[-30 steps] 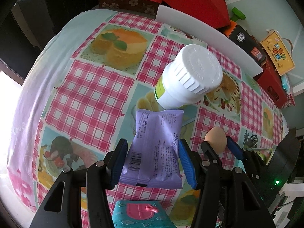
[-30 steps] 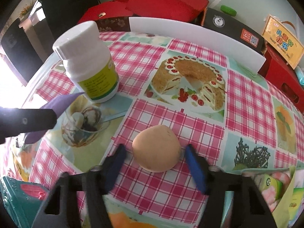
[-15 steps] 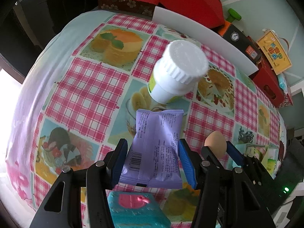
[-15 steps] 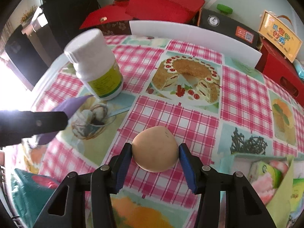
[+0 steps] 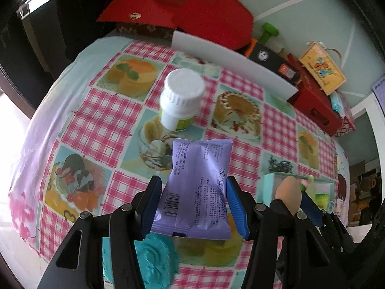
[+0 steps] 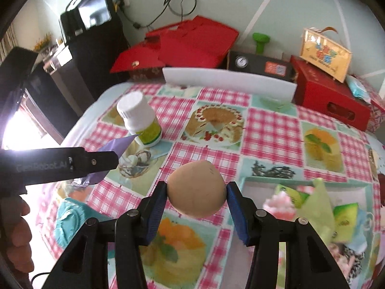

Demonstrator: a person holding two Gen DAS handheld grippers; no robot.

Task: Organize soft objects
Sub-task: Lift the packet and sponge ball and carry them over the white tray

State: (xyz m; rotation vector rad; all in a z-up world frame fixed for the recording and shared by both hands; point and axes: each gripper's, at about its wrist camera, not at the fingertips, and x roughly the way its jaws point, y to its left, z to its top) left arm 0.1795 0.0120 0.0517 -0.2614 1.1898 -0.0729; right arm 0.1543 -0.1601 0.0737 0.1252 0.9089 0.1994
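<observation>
My left gripper (image 5: 192,204) is clamped on the purple snack packet (image 5: 196,187), blue pads on its two long edges. The packet's long axis runs straight out along the fingers, far short edge pointing at the white bottle (image 5: 181,98), and it's held clear above the tablecloth (image 5: 101,120).

My right gripper (image 6: 196,207) is closed on the egg-shaped soft piece (image 6: 196,189), pads on its two sides, also lifted off the cloth.

Key relation: the shallow light-green tray (image 6: 247,185) with soft packets already inside sits just right of the right gripper and slightly ahead of it. In the left wrist view the same tray (image 5: 268,183) shows behind the egg (image 5: 288,196), so it lies right of the left gripper with the right gripper in between.

My read:
- Right hand is nearer the tray, so the egg likely goes first with a short move right and forward.
- Left hand has to cross right afterwards, or wait until the right one clears, else the two collide over the tray.
- The packet's long axis probably wants turning to fit beside what's already in there; free space in the tray is hard to judge, that part is blurred.

A teal item (image 5: 154,257) sits on the cloth under the left gripper; can't tell what it is. The bottle is rigid, so I'd leave it alone.
</observation>
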